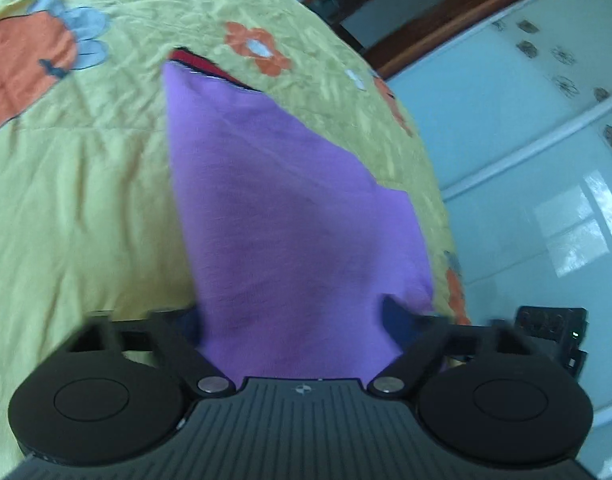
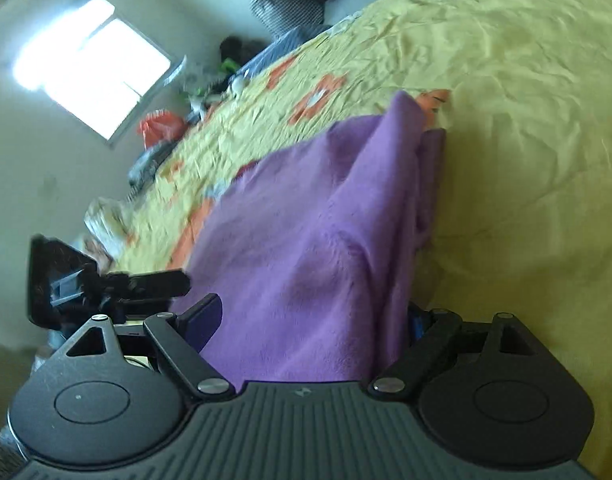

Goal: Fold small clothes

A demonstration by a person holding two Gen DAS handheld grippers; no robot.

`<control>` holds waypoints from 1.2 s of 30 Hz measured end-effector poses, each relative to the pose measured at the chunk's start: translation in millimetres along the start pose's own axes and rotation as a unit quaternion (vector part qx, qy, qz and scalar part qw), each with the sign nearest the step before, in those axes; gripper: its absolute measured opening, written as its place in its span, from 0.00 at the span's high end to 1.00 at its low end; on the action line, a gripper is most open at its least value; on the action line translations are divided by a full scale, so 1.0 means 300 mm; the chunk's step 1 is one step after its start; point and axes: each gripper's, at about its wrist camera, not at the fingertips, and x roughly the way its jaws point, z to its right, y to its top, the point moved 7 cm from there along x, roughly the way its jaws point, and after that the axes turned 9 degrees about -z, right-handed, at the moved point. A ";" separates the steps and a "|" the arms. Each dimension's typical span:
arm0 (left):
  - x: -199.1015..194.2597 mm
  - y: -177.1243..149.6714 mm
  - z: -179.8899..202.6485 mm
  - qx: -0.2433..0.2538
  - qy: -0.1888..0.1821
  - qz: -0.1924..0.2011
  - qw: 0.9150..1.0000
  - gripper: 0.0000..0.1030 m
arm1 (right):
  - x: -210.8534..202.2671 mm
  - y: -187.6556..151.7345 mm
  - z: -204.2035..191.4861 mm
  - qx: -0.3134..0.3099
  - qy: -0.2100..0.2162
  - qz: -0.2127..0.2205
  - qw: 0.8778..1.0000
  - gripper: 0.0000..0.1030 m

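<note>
The purple cloth (image 1: 294, 208) lies on the yellow flowered bedspread (image 1: 86, 184), filling the middle of the left wrist frame and running down between the fingers of the left gripper (image 1: 296, 320). Its jaws stand apart with cloth between them; whether the pads press it cannot be told. A red garment (image 1: 194, 60) peeks out at the cloth's far end, upper centre. In the right wrist view the cloth (image 2: 318, 240) rises in a fold between the wide-apart fingers of the right gripper (image 2: 310, 320); a grip cannot be told. A bright window (image 2: 90, 64) sits upper left.
</note>
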 end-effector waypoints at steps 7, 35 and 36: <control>-0.020 -0.027 0.149 0.179 0.174 0.015 0.968 0.72 | 0.010 -0.029 -0.067 -0.054 -0.081 0.019 0.995 0.78; -0.193 -0.419 0.050 0.095 0.126 -0.062 0.986 0.39 | -0.369 -0.293 -0.016 0.032 -0.125 0.162 0.978 0.06; -0.181 -0.448 0.025 0.082 0.117 -0.063 0.988 0.40 | -0.375 -0.326 -0.011 0.036 -0.104 0.164 0.980 0.06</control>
